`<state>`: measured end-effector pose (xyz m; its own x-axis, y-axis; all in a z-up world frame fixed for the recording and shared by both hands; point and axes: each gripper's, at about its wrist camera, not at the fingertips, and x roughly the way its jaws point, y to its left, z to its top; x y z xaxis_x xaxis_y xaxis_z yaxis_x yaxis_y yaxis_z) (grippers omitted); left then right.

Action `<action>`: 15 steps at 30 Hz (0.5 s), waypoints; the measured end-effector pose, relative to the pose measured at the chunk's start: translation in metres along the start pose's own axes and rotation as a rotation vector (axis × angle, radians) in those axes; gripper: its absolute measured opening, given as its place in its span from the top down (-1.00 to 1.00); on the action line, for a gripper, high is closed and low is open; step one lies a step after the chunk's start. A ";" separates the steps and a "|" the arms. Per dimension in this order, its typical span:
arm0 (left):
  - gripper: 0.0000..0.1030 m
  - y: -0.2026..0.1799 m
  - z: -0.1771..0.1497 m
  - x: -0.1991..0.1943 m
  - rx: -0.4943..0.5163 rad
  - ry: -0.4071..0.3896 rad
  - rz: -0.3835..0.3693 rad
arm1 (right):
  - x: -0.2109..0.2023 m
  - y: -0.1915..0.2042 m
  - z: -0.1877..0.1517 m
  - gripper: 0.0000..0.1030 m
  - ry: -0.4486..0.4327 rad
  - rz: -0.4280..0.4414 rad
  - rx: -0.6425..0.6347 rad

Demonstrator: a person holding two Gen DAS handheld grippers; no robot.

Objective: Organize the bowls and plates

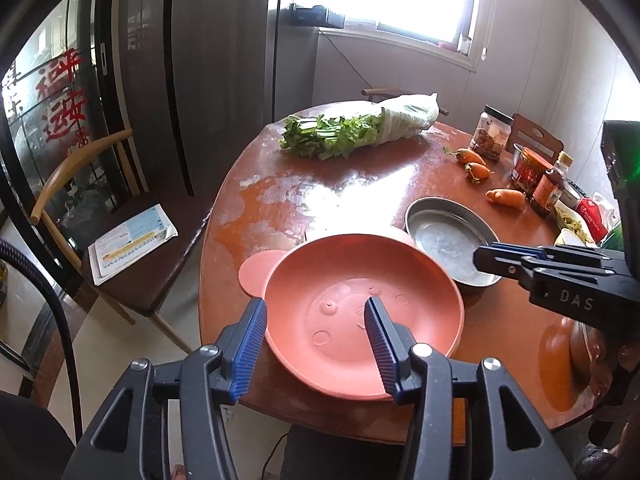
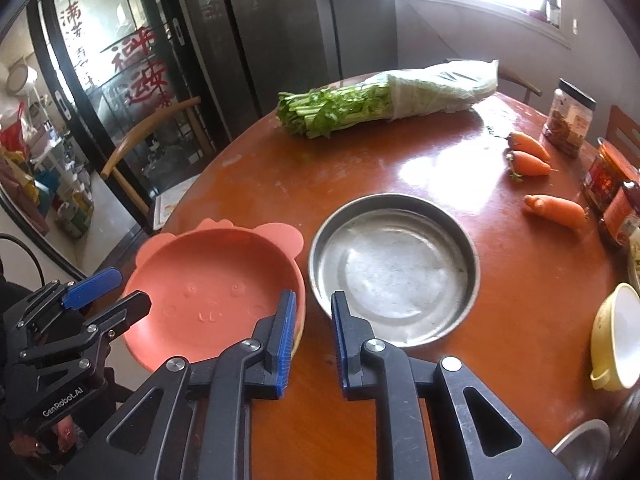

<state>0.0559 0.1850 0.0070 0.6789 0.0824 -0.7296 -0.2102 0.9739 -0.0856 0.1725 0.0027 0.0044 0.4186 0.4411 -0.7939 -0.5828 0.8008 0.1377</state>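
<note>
The pink plate [image 1: 362,316] sits at the counter [image 2: 400,168] edge, just beside the steel pan [image 2: 394,268]; the left gripper [image 1: 316,320] hovers over it, jaws spread, empty; the right gripper [image 2: 314,320] likewise spread near the pan's rim; next, probably pinching a rim to stack them.

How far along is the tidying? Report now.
Nothing looks stacked yet. The pink plate and steel dish lie side by side, the yellow bowl apart. The left claw is open around the pink plate's near rim; the right claw is open, empty. All stacking remains.
</note>
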 end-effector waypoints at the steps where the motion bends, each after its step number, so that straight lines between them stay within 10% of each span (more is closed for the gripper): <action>1: 0.00 -0.002 0.001 -0.001 0.003 -0.003 0.002 | -0.004 -0.004 -0.001 0.56 -0.005 -0.001 0.007; 15: -0.12 -0.049 0.024 -0.021 0.057 -0.052 -0.018 | -0.055 -0.047 0.000 0.33 -0.069 -0.028 0.064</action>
<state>0.0689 0.1403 0.0434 0.7179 0.0743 -0.6922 -0.1582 0.9857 -0.0582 0.1769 -0.0588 0.0416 0.4822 0.4435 -0.7555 -0.5254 0.8365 0.1557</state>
